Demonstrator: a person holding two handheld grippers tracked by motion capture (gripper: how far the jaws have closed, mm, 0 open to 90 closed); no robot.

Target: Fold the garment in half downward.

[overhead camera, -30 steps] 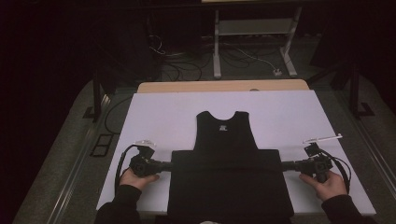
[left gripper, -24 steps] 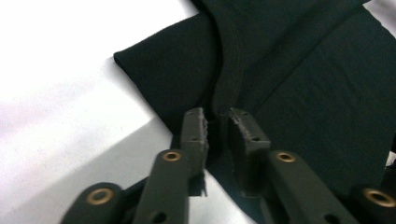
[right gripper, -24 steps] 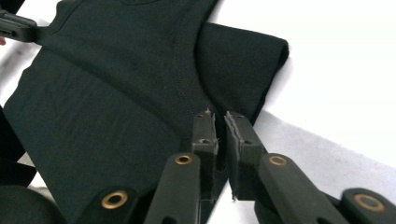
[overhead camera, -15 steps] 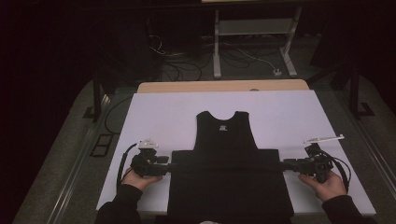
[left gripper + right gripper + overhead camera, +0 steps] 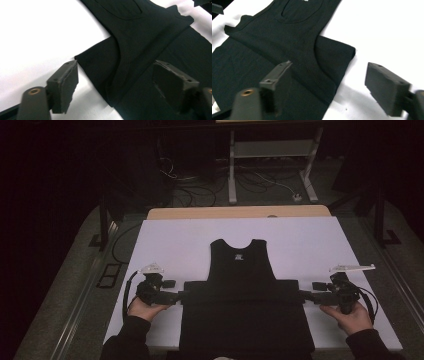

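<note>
Two hand-held grippers, left (image 5: 179, 296) and right (image 5: 303, 295), jaws just opening and spread, flanking the folded black tank top (image 5: 242, 290) flat on the white tabletop (image 5: 190, 245).

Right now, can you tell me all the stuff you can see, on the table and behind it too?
Tank top: one, black, flat in the middle of the table, its lower part folded into a wider band across it.
Table: one, white top, wooden strip at the far edge.
Stand: one, pale metal legs, on the floor behind the table.
Cables: several, dark, on the floor behind the table.
Left gripper: one, black, at the fold's left end, jaws just opened, cloth corner between them, pads off it.
Right gripper: one, black, at the fold's right end, likewise opened.
Hands: two, holding the grippers.
</note>
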